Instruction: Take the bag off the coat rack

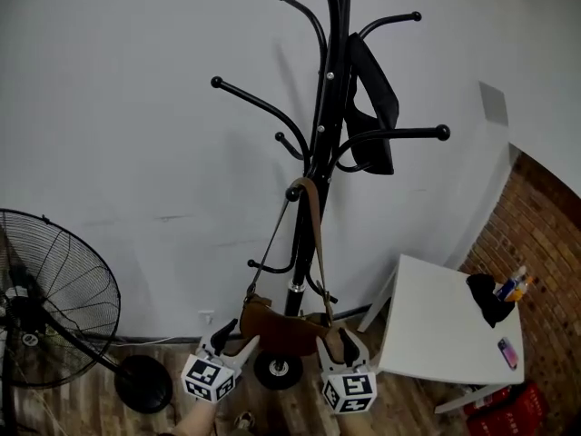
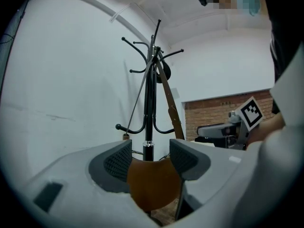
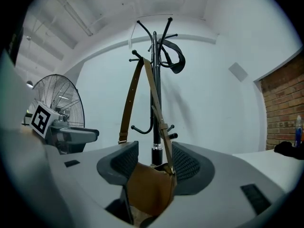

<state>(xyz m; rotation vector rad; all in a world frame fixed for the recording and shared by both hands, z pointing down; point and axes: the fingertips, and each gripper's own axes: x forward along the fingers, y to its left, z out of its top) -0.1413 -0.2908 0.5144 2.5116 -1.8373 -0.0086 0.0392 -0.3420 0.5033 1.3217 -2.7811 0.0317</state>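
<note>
A brown leather bag (image 1: pixel 280 325) hangs low on the black coat rack (image 1: pixel 329 107). Its long strap (image 1: pixel 313 243) loops over a mid-height hook (image 1: pixel 295 192). My left gripper (image 1: pixel 238 340) holds the bag's left end and my right gripper (image 1: pixel 342 338) its right end. In the left gripper view the bag (image 2: pixel 153 182) fills the gap between the pads of the left gripper (image 2: pixel 151 148). In the right gripper view the bag (image 3: pixel 149 186) and its strap buckle sit between the pads of the right gripper (image 3: pixel 155 148).
A black strap or bag (image 1: pixel 372 107) hangs from an upper hook. A standing fan (image 1: pixel 54 289) is at the left. At the right, a white table (image 1: pixel 436 334) carries a dark cloth (image 1: pixel 486 296), bottles (image 1: pixel 513 285) and a phone (image 1: pixel 507 352). A brick wall (image 1: pixel 545 243) stands behind it.
</note>
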